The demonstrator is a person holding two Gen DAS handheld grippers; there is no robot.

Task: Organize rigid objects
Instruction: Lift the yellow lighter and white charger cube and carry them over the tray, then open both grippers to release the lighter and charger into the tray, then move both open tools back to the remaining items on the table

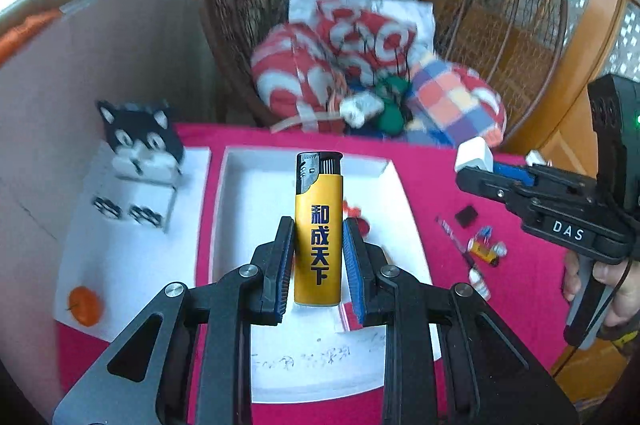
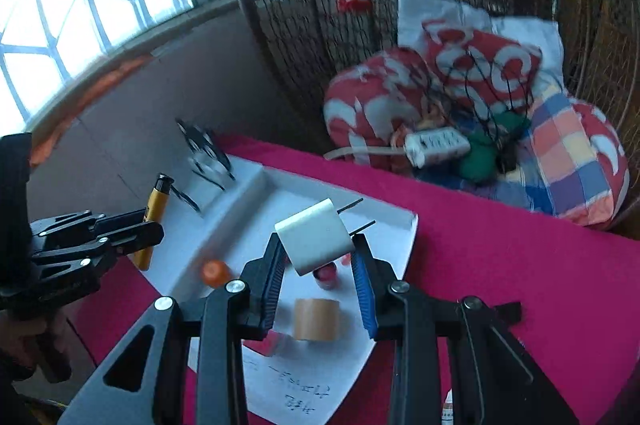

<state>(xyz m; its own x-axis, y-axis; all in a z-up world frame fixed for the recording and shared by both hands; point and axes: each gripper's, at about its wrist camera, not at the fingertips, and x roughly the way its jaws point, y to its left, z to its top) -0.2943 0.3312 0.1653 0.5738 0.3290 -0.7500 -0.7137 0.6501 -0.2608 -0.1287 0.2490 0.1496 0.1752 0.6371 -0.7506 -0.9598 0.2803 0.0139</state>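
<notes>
Above the white tray [image 1: 224, 225], the left hand-held gripper [image 1: 318, 265] clamps a yellow lighter [image 1: 318, 237]; the right hand-held gripper [image 2: 320, 265] grips a white plug adapter [image 2: 314, 241]. Both seem mid-carry, so each next needs lowering and releasing inside the tray.

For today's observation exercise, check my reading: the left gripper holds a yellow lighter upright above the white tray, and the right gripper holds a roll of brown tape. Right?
One detail is wrong. The right gripper holds a white plug adapter, prongs pointing away, as the right wrist view shows; the roll of brown tape lies in the white tray. The left gripper does hold the yellow lighter upright.
</notes>
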